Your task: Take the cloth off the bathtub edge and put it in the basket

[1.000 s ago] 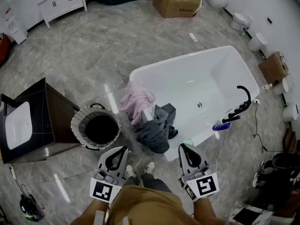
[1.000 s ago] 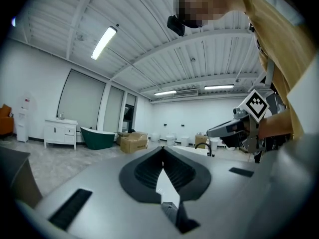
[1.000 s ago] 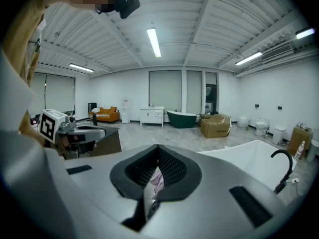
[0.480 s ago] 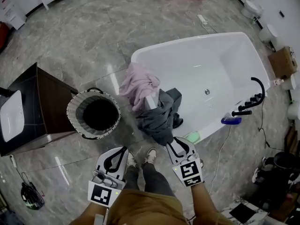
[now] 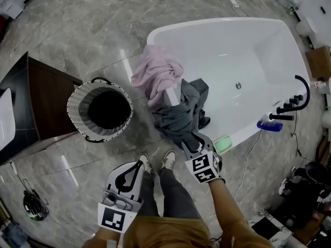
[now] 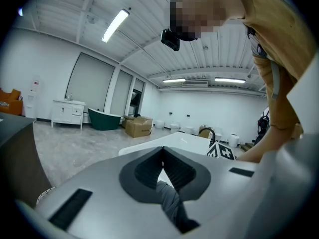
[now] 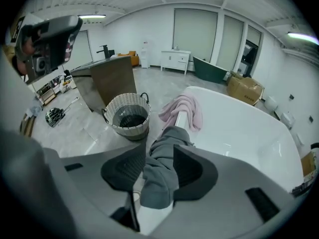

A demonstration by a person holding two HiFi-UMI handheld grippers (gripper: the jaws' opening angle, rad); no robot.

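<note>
**Operator:** What is different from 1 second ago?

**Spotter:** Your right gripper [image 5: 191, 142] was back by your waist, level with the left gripper [image 5: 135, 165], and its jaws were closed. Now you have it forward at the low end of the grey cloth [image 5: 178, 118], and the jaws are opening with that cloth between them. They look released, not yet pinching it.

**Operator:** And the left?

**Spotter:** It hangs back near your legs, jaws clenched on nothing.

**Operator:** Where is the cloth exactly?

**Spotter:** It is draped over the near rim of the tub [image 5: 248, 40], just beside the pink cloth [image 5: 158, 74], which lies on the same rim. Nothing is lifted. The basket [image 5: 71, 110] stands on the floor to your left, near the tub and empty as far as I can see.

**Operator:** So where does that leave me?

**Spotter:** I judge you are at the grasp: close on the grey fold, then lift it clear and carry it left. With 2 cloths side by side, watch that the pink one does not drag along.
</note>
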